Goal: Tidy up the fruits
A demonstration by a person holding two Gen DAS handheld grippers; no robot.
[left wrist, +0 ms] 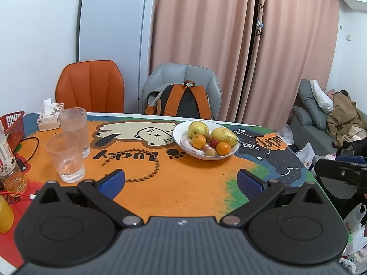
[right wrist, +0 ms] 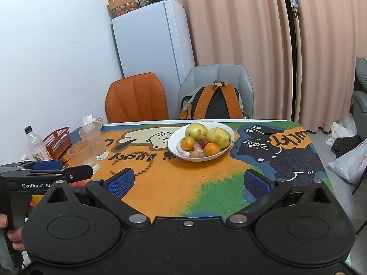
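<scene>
Orange, green and dark blue cartoon cats cover the tabletop [left wrist: 183,190], which fills the middle of both wrist views. A white bowl [left wrist: 179,141] sits just right of centre in the left view and at centre in the right view [right wrist: 174,146], near the far edge of the tabletop. The bowl holds all the fruit: two yellow pears [left wrist: 197,128] at the back, two oranges [left wrist: 198,141] in front, something small and red [left wrist: 214,142] between them, and a small pale fruit [left wrist: 211,152] at the near rim.

The left tongs [left wrist: 181,182] fill the bottom of the left view, blue pads [left wrist: 112,183] spread wide apart and holding nothing, above the near tabletop and well short of the bowl. The right tongs [right wrist: 188,182] fill the bottom of the right view, equally wide apart and empty. In that view the left tongs appear side-on at the lower left, with part of a hand [right wrist: 10,231] on the handle.

At the left of the left view stand two clear glasses [left wrist: 66,157], a tissue box [left wrist: 48,120], a red basket [left wrist: 12,126] and a bottle [left wrist: 9,160]. A brown bead chain [left wrist: 146,174] curls on the tabletop just beyond the left pad. Behind the tabletop are an orange chair [left wrist: 90,86], a grey chair [left wrist: 181,74] carrying a backpack [left wrist: 181,100], a white fridge [left wrist: 114,29] and pink curtains [left wrist: 206,34].
</scene>
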